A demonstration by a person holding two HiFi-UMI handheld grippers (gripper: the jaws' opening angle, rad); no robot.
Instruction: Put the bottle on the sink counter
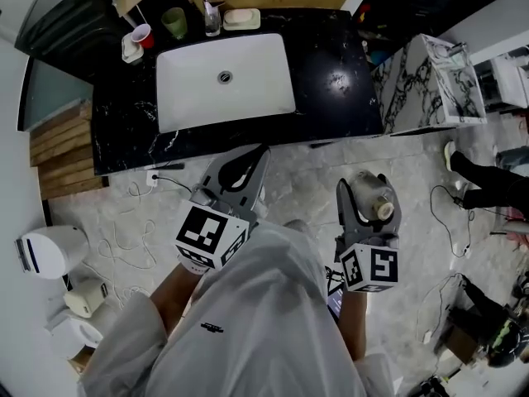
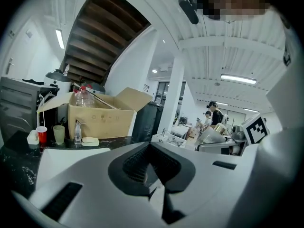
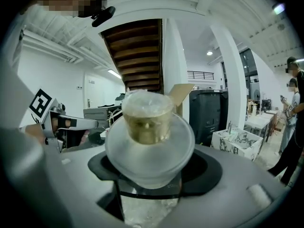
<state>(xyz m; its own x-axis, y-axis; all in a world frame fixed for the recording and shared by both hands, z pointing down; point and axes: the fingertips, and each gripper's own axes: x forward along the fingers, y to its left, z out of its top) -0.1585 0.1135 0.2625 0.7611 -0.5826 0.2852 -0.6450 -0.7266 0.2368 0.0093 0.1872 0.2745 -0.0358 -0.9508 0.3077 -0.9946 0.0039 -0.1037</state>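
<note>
A frosted clear bottle (image 1: 371, 193) (image 3: 149, 146) with a gold cap sits clamped in my right gripper (image 1: 368, 201), held over the marble floor in front of the black sink counter (image 1: 339, 73). In the right gripper view the bottle fills the space between the jaws, cap pointing away. My left gripper (image 1: 240, 172) hovers to the left, just below the counter's front edge, with its jaws closed together and nothing in them (image 2: 151, 167). The white basin (image 1: 225, 79) is set into the counter.
At the counter's back edge stand a red cup (image 1: 142, 35), a green cup (image 1: 174, 22), a small pump bottle (image 1: 212, 16) and a soap dish (image 1: 241, 18). A marble-patterned box (image 1: 430, 81) stands right of the counter. Cables trail on the floor (image 1: 132, 222). A person's legs (image 1: 488, 184) are at far right.
</note>
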